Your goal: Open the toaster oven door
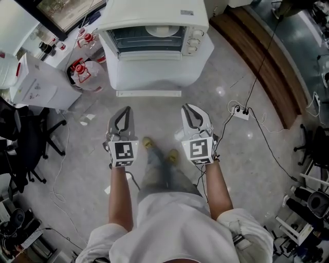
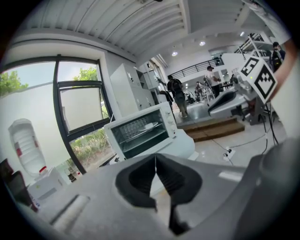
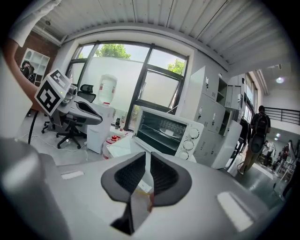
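Person's white shirt (image 1: 175, 231) closest, bare forearms stretched ahead. On them, left gripper (image 1: 126, 109): fingers (image 2: 138, 178) shut tight, tips touching, nothing held. Beside it, right gripper (image 1: 186, 107): fingers together bar hairline slit, also empty. Both in air, well apart from toaster oven (image 1: 154, 14), which sits on low white surface (image 1: 205, 56) on floor (image 1: 92, 169) ahead. Door (image 1: 149, 77) looks dropped open toward person; racks and plate (image 1: 162, 31) inside exposed.

head view: overhead, steeply down; both gripper views: low, forward; all share toaster oven (image 1: 157, 43)
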